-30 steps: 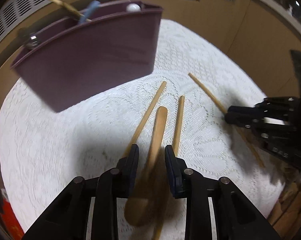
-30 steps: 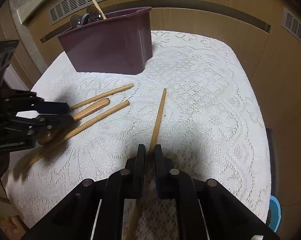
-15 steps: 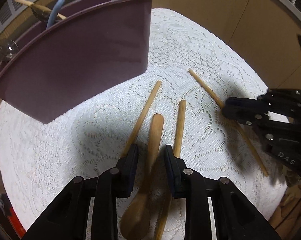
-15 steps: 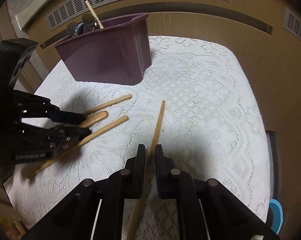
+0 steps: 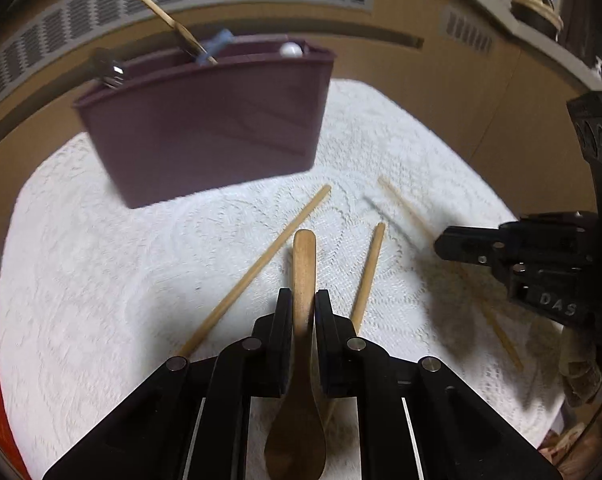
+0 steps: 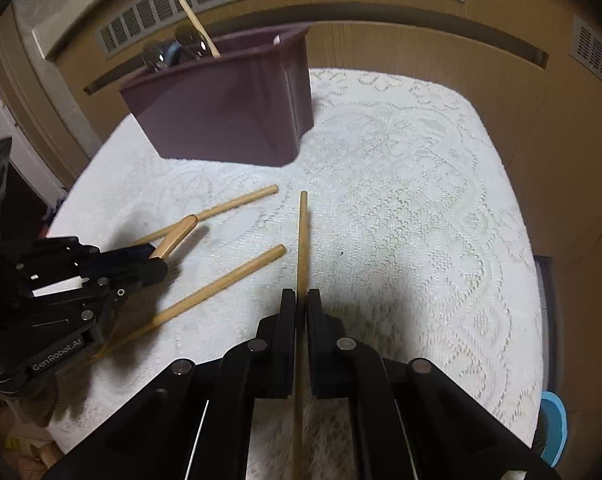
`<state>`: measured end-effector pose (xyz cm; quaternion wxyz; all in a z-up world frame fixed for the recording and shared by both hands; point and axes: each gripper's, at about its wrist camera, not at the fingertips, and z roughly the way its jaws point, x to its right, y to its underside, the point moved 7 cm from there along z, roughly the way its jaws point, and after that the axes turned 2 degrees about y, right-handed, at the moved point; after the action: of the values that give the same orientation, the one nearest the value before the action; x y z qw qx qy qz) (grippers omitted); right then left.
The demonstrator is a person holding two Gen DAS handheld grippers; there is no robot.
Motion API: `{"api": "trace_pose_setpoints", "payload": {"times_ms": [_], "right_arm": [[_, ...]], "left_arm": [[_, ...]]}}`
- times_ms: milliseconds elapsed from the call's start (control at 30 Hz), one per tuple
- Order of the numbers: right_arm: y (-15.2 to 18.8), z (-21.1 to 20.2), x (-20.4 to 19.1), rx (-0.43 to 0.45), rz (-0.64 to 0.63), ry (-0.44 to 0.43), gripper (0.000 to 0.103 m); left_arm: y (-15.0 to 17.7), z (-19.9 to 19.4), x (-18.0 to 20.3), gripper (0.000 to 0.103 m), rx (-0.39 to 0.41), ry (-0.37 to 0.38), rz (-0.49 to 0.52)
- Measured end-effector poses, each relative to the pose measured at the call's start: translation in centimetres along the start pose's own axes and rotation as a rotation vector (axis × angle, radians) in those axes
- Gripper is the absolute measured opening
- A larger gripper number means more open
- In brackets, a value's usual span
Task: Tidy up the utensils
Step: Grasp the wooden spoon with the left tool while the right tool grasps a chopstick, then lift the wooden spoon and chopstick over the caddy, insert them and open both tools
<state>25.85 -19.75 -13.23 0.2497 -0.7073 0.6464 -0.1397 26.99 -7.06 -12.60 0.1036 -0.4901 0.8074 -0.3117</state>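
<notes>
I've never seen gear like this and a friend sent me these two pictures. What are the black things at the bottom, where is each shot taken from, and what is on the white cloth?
No robot here: a person holds a two-finger tool in each hand, and each tool carries a wide-angle camera looking along its fingers. One picture comes from the left tool, whose jaws are closing on a wooden spoon. The other comes from the right tool, shut on a thin wooden chopstick. Each tool also shows at the edge of the other's view. On the lace cloth lie two more wooden sticks, and a purple bin already holds some utensils.
</notes>
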Motion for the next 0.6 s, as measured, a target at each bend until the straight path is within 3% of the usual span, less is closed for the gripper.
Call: {"api": "trace_pose_setpoints", "payload": {"times_ms": [267, 367, 600], "right_arm": [[-0.2, -4.9, -2.8, 0.098, -0.046, -0.046, 0.006], [-0.1, -4.2, -2.3, 0.079, -0.068, -0.008, 0.006], [0.7, 0.8, -0.8, -0.030, -0.055, 0.039, 0.020]], "left_arm": [[0.3, -7.0, -1.2, 0.011, 0.163, 0.060, -0.128], [0.6, -8.7, -1.6, 0.011, 0.194, 0.056, -0.156], [1.1, -10.9, -1.6, 0.011, 0.237, 0.052, -0.157]]}}
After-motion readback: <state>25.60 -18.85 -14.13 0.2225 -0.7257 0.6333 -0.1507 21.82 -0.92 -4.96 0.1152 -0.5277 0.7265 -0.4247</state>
